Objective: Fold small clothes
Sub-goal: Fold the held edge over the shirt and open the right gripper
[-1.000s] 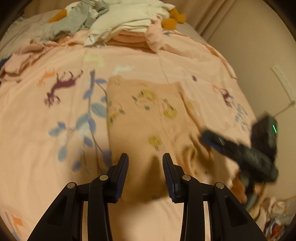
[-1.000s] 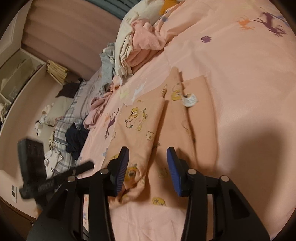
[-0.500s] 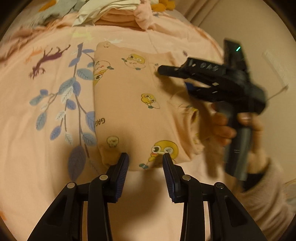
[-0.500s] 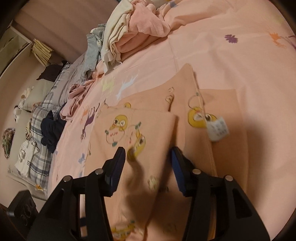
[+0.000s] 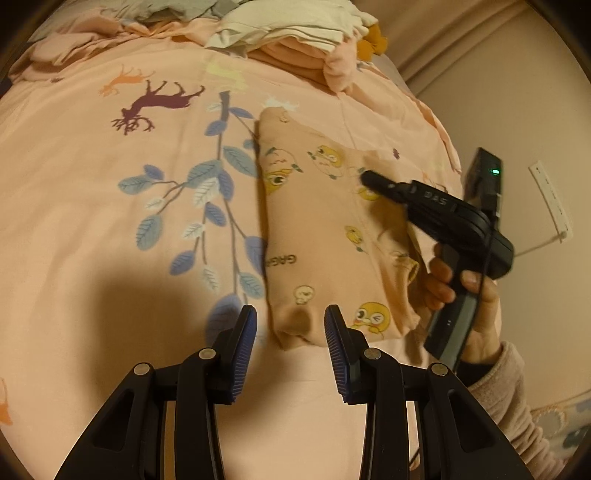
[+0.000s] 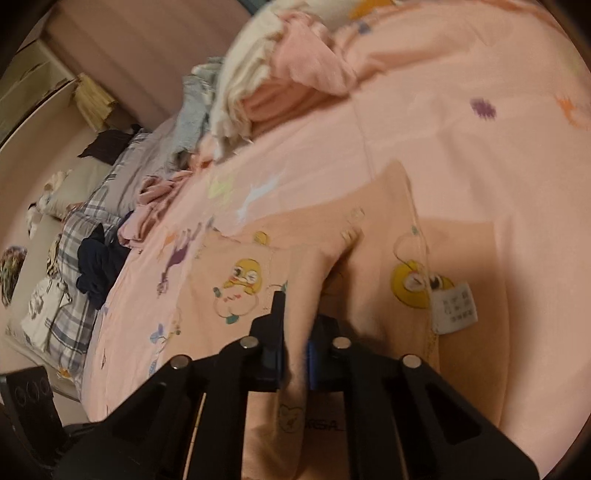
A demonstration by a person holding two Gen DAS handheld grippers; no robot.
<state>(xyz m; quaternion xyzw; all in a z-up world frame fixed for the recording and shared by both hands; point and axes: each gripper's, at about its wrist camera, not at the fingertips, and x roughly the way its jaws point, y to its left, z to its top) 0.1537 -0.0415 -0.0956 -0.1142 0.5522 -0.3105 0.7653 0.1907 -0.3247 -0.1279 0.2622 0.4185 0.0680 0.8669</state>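
Note:
A small peach garment with yellow cartoon prints [image 5: 317, 236] lies partly folded on the pink printed bedspread [image 5: 110, 221]. My left gripper [image 5: 290, 332] is open and empty, its fingertips straddling the garment's near edge just above it. My right gripper [image 6: 293, 347] is shut on a raised fold of the same garment [image 6: 332, 266]; it also shows in the left wrist view [image 5: 369, 179], tips down on the cloth's right part. A white care label [image 6: 454, 306] lies on the garment's right side.
A heap of unfolded clothes [image 5: 288, 33] lies at the far end of the bed, also in the right wrist view [image 6: 266, 88]. A plaid blanket with dark clothes [image 6: 92, 258] lies beyond the bed's left edge. A wall [image 5: 498, 92] stands close on the right.
My right gripper has come down onto the garment and shut on a fold of it. My left gripper stays open near the garment's near edge, shifted a little left.

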